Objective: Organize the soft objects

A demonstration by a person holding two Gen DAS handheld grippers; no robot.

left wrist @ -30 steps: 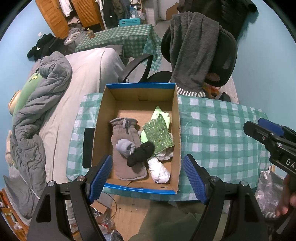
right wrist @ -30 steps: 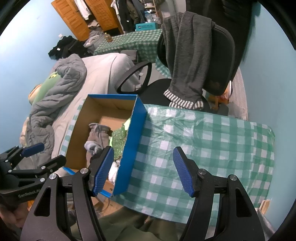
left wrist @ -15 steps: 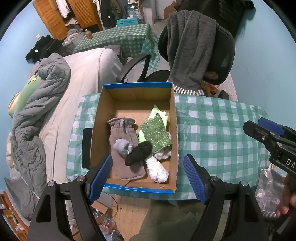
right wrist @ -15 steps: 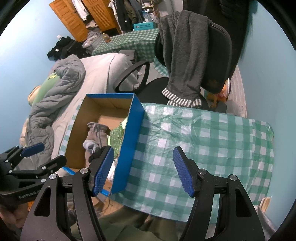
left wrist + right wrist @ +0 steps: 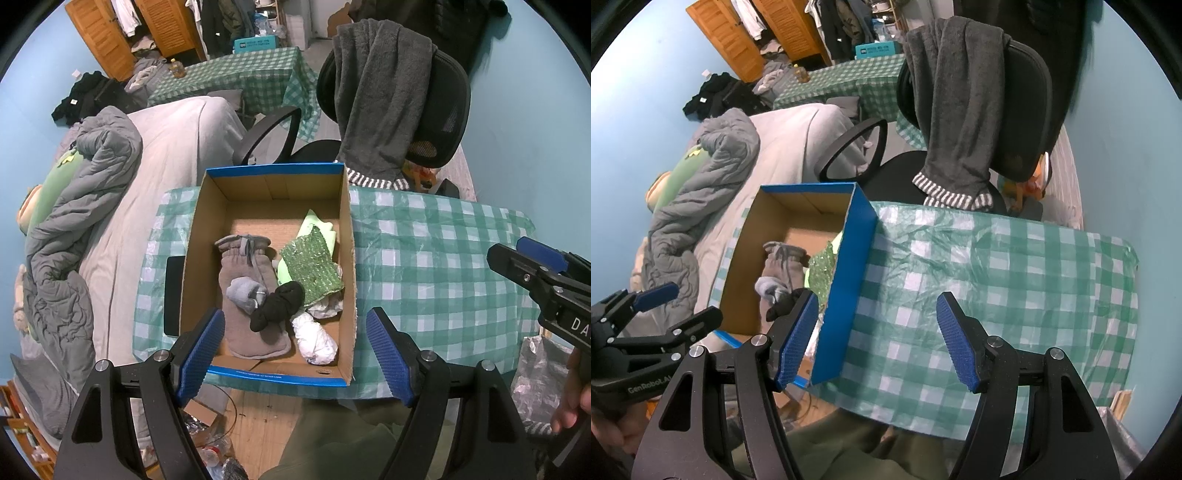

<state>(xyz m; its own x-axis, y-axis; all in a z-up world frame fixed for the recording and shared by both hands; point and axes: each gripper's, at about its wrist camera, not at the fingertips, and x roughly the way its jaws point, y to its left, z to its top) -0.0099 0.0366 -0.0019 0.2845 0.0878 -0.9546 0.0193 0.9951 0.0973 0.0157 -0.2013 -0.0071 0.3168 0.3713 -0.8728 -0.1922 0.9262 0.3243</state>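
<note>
Right now the box [image 5: 271, 192] sits on the checked table [image 5: 436, 266], at its left part, w/ all the soft stuff inside. The left gripper [image 5: 295, 350] hangs above the box's near end, jaws wide, nothing between them; its blue pads [image 5: 199, 350] frame the near rim. Just ahead of it lie the grey mitten [image 5: 251, 295], a light grey sock [image 5: 245, 291] on top of it, a black sock [image 5: 277, 306] touching both, and white crumpled bits [image 5: 316, 336] near the front right corner. The green knit [image 5: 312, 266] lies farther in, along the right wall, over a pale green cloth [image 5: 317, 225].

The right gripper [image 5: 877, 336] is over the table beside the box, also spread wide and empty. Its left pad [image 5: 798, 336] overlaps the box's blue side wall [image 5: 846, 280] in view; whether it touches, can't tell. Its right pad [image 5: 956, 343] is over bare tablecloth.

Edges: box's far end reaches the table's back edge, w/ a chair [image 5: 439, 110] draped in a grey towel [image 5: 380, 99] just behind. A dark flat thing [image 5: 173, 295] lies on the table against the box's left wall; a bed [image 5: 166, 155] is past that. The back half of the box floor is bare cardboard. To the right of the box the tablecloth runs out to the far edge by the blue wall.
</note>
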